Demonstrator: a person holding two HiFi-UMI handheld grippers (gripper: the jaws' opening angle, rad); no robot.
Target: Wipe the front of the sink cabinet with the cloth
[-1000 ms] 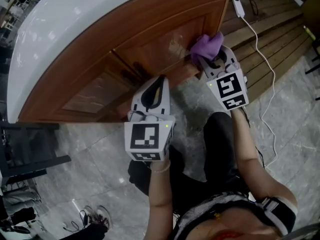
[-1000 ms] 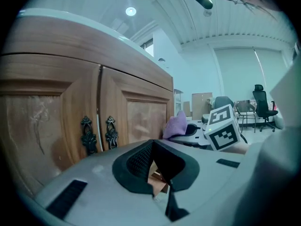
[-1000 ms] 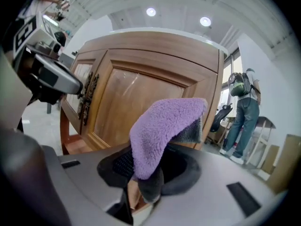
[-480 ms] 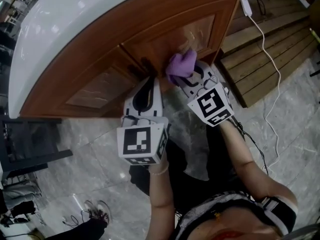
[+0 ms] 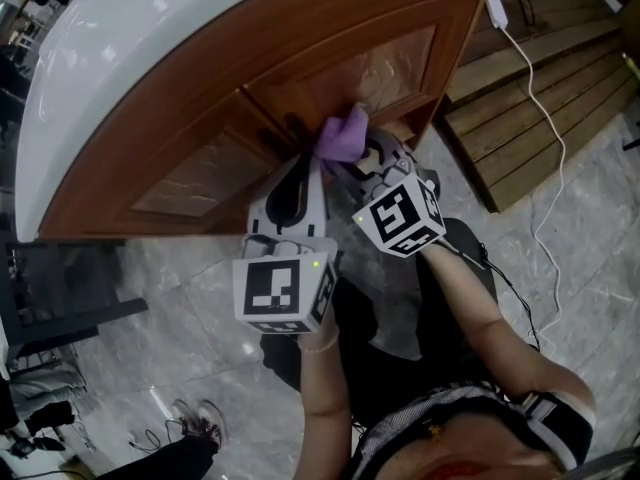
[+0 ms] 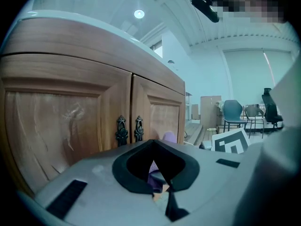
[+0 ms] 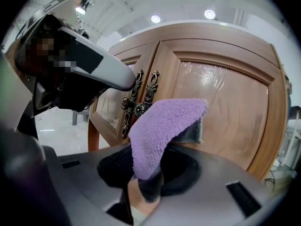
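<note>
jaws of right gripper (image 7: 149,185): pinched on purple cloth (image 7: 164,126), which is held up at the sink cabinet front (image 7: 221,102), just beside the door handles (image 7: 141,98). jaws of left gripper (image 6: 162,194): pressed together, nothing held.

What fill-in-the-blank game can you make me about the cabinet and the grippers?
1. The right gripper is shut on a purple ____.
2. The wooden cabinet has two doors with dark ____ where they meet in the middle.
3. The top above the cabinet is the colour ____.

Missing words: cloth; handles; white.
</note>
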